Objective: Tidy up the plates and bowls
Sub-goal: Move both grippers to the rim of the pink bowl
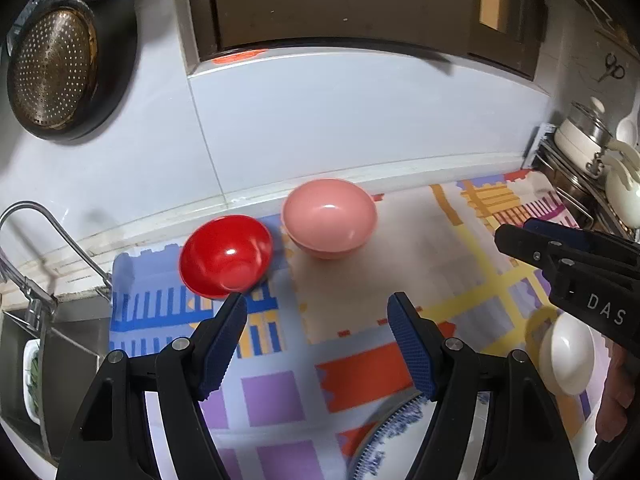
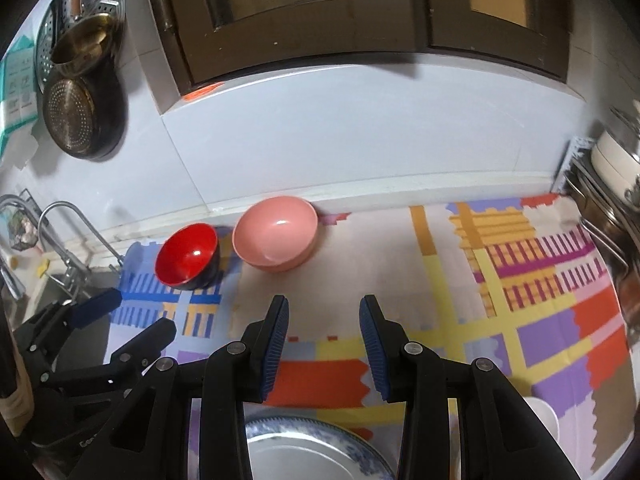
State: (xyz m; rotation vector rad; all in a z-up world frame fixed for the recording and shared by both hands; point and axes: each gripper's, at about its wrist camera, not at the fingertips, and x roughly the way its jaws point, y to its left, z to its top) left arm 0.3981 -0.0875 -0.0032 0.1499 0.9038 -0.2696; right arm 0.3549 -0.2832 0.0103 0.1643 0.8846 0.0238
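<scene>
Both claws empty; left claw [image 1: 316, 344] jaws wide apart, right claw [image 2: 324, 344] jaws narrower, nothing between either pair; red bowl [image 1: 226, 256] and pink bowl [image 1: 330, 218] stand side by side at the back of the tabletop [image 1: 472, 256] on a patterned cloth, not nested; blue-patterned plate [image 2: 304, 452] lies at the near edge; white bowl [image 1: 566, 354] to its right; judgement: sorting barely begun, all pieces still separate.
</scene>
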